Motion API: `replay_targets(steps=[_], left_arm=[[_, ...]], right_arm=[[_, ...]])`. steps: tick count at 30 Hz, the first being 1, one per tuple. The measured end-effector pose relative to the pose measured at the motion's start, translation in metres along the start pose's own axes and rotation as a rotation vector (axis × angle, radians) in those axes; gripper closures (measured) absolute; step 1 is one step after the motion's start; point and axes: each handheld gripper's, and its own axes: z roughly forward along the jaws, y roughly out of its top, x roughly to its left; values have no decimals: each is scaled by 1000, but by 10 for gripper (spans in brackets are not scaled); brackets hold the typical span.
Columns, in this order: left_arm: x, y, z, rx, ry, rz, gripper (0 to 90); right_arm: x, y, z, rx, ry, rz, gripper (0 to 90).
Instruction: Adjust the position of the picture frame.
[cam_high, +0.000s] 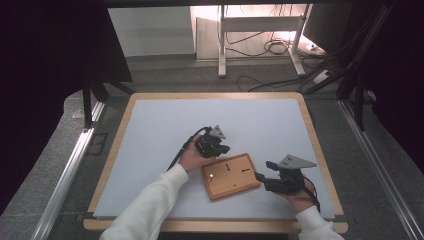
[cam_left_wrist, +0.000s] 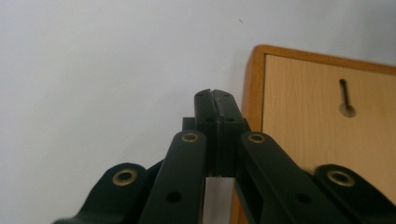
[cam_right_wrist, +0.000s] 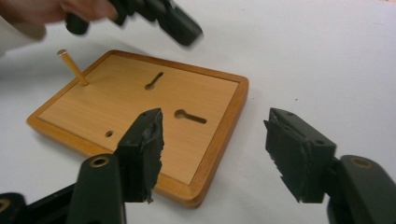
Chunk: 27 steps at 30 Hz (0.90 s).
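The right gripper (cam_right_wrist: 215, 154) has its two black jaws standing apart with nothing held between them, one jaw above the near corner of the flat wooden picture frame lying back-side up (cam_high: 230, 175) and the other over the pale grey table mat (cam_high: 150, 150) just beside it. The left gripper (cam_high: 223, 148) has its jaws pressed tight together with nothing between them, and it hangs just above the far edge of that frame. The frame lies near the front of the mat, between the two hands, turned a little at a slant. The step in hand looks like working on the back of the frame, where a thin brass-coloured peg (cam_right_wrist: 73, 67) stands up, leaning, from one corner. The next move likely calls for the right gripper to close on the frame's corner and keep it from sliding, while the left gripper goes to the peg. The right gripper view shows the peg, two keyhole slots (cam_right_wrist: 190, 116) and a small round hole in the board. The left gripper view shows one slot (cam_left_wrist: 346, 99) and the frame's rounded edge up close. The high view shows both white sleeves (cam_high: 150, 205) and where the frame sits on the whole mat.
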Motion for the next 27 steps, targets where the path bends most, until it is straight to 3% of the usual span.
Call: replay_targets(steps=[1,2,3,4,5,6,7,8,11,12,14,19,22,27], left_arm=[[0,0,0,0,0,0,900],[1,-6,-11,-11,15,-14,900],[5,-21,-32,-23,56,-48,897],[5,-21,-32,-23,56,-48,889],[7,-33,-44,-35,73,-89,869],[8,-51,-59,-46,87,-148,857],[8,-51,-59,-46,87,-148,833],[7,-71,-73,-53,117,-177,798],[4,-88,-83,-59,124,-198,717],[-1,-100,-91,-71,127,-223,599],[-7,-108,-97,-77,129,-245,501],[-16,-118,-106,-80,120,-250,378],[-21,-121,-109,-81,122,-236,358],[-25,-129,-110,-65,119,-235,327]], right_arm=[[2,-1,0,8,11,-7,424],[2,-1,0,8,11,-7,424],[9,-2,0,26,39,-52,471],[9,-2,0,26,39,-52,471],[20,-3,1,47,73,-107,532],[24,-3,1,54,88,-124,548],[24,-3,1,54,88,-124,548],[32,-3,4,71,124,-149,573],[38,-3,9,85,151,-167,586],[41,-3,13,98,165,-174,596],[44,-3,16,106,176,-178,606],[48,-5,20,122,210,-186,705],[55,-5,24,133,247,-214,836],[72,0,40,153,299,-260,847]])
